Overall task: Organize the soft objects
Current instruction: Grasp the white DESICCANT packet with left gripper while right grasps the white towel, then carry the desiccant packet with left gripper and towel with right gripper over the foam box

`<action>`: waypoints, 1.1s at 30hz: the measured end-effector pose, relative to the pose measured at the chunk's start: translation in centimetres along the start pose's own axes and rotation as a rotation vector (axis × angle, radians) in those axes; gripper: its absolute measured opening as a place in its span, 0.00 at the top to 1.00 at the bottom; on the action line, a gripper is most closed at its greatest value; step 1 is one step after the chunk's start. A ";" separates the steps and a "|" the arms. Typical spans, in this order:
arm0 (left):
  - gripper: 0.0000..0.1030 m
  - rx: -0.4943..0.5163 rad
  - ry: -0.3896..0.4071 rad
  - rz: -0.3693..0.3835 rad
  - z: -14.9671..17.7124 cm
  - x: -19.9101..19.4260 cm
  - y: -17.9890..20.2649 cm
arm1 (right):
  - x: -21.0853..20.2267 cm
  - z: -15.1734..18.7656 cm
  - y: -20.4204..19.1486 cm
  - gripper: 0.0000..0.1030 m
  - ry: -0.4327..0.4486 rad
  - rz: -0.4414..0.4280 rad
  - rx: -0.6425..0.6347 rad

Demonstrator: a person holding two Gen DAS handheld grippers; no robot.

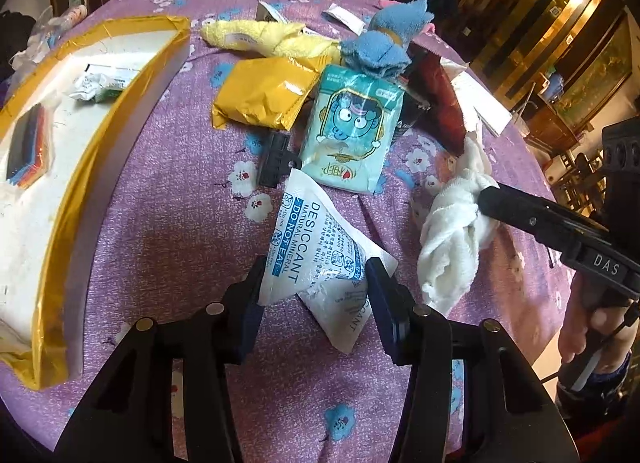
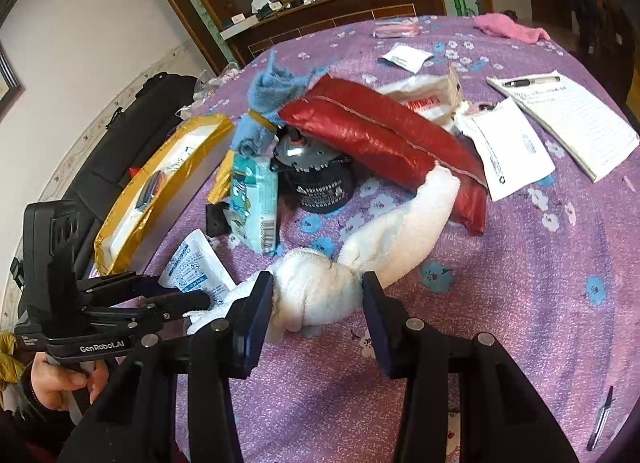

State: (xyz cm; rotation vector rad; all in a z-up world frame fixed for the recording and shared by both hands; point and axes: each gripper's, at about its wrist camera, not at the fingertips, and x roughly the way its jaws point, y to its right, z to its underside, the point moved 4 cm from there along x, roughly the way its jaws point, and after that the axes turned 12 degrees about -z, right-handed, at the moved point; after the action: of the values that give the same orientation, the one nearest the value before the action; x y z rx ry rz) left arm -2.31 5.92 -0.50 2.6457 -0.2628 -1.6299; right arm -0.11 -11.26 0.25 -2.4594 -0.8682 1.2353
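Note:
My left gripper (image 1: 316,283) is open, its fingers on either side of a white desiccant pack (image 1: 316,251) lying on the purple cloth. My right gripper (image 2: 318,295) is open around the knot of a white towel (image 2: 400,231); the left pad touches it, the right pad stands slightly apart. The towel shows in the left wrist view (image 1: 452,239) with the right gripper's fingers (image 1: 516,211) at it. A blue cloth (image 1: 380,47), a yellow cloth (image 1: 264,39), a red pouch (image 2: 384,139) and a teal tissue pack (image 1: 352,123) lie in a pile beyond.
A gold-rimmed white box (image 1: 100,167) stands at the left with small items inside. A yellow foil pack (image 1: 264,95), a black clip (image 1: 276,159), a black motor (image 2: 316,179), a notepad (image 2: 572,119) with a pen and a pink cloth (image 2: 508,29) lie on the table.

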 end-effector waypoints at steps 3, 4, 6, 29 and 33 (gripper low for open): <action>0.53 0.013 0.017 -0.008 -0.1 -0.6 0.3 | -0.3 -0.2 -0.4 0.57 0.009 -0.004 -0.008; 0.53 0.019 0.024 -0.010 -0.1 -0.9 0.4 | -0.4 -0.2 -0.5 0.57 0.011 -0.005 -0.011; 0.53 0.026 0.035 -0.014 -0.1 -1.2 0.6 | -0.6 -0.3 -0.8 0.57 0.014 -0.010 -0.016; 0.53 -0.092 0.163 -0.062 -1.6 -7.1 -6.5 | -2.6 -2.1 -3.7 0.57 0.079 -0.011 -0.105; 0.53 -0.139 0.172 -0.093 -1.5 -7.8 -9.0 | -2.4 -2.6 -4.5 0.57 0.080 -0.028 -0.128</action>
State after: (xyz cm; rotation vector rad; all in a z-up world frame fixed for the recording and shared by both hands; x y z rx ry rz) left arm -3.25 15.89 6.08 2.7055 -0.0215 -1.3744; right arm -0.96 -9.10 5.52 -2.5668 -0.9848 1.0964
